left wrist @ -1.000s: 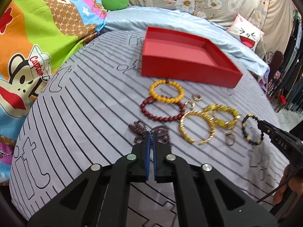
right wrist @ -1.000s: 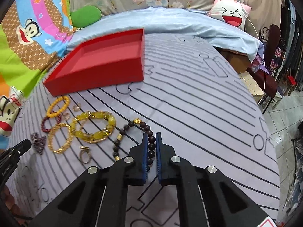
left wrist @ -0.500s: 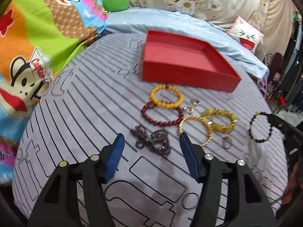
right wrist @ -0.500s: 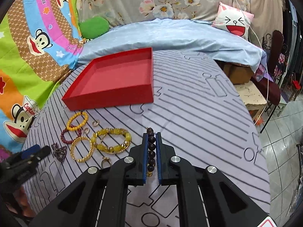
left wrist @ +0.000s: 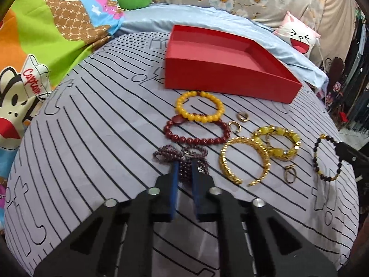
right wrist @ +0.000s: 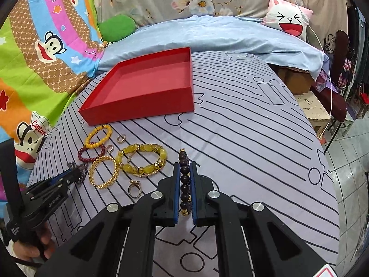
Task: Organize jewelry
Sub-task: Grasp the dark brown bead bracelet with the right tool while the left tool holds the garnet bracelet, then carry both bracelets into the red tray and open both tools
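Observation:
An open red tray stands at the back of the striped grey cloth. In front of it lie a yellow bead bracelet, a dark red bead bracelet, a gold bangle and a yellow stone bracelet. My left gripper is closing its jaws on a tangled purple bead strand, and the blue pads pinch it. My right gripper is shut on a dark bead bracelet, which hangs a little above the cloth, right of the yellow stone bracelet.
Small gold rings lie among the bracelets. A blue sheet, a green cushion and a cartoon pillow lie behind the tray. The bed's edge drops to a tiled floor on the right.
The left gripper opened wide, sank onto the purple strand and closed around it. The right gripper rose with the dark bead bracelet, off the cloth.

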`<state>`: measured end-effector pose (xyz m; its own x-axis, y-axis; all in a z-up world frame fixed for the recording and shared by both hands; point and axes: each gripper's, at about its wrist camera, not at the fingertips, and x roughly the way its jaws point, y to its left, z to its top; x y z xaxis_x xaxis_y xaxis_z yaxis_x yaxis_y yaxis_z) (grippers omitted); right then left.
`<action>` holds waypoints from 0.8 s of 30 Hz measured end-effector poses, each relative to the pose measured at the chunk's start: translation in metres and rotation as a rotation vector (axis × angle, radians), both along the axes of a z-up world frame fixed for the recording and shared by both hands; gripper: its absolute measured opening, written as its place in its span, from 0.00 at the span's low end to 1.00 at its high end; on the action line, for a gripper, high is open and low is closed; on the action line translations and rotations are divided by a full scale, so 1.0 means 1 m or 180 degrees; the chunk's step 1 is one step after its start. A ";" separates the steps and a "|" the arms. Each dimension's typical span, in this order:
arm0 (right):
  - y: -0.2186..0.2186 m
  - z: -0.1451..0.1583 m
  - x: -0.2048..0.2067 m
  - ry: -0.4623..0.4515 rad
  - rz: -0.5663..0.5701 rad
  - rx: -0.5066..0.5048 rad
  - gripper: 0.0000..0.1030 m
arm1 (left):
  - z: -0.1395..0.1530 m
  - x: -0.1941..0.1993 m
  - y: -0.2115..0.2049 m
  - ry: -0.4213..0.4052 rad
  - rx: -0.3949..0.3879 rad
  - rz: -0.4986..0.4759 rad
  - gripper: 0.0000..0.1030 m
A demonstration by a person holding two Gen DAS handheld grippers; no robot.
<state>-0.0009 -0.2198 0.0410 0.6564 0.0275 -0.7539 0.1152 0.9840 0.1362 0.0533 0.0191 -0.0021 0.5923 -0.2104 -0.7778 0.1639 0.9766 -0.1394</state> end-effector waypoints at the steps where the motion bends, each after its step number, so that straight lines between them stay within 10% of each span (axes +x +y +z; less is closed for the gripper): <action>1: 0.000 0.000 0.000 -0.0001 0.0004 -0.0001 0.07 | 0.001 -0.001 0.000 0.0000 -0.0033 -0.0005 0.09; 15: -0.004 0.040 0.014 -0.0228 0.0130 0.0047 0.07 | 0.082 -0.007 -0.002 -0.0339 -0.0217 -0.0257 0.09; 24: -0.015 0.093 0.104 -0.0493 0.0351 0.0182 0.07 | 0.153 0.071 -0.041 -0.0798 -0.0090 -0.0530 0.09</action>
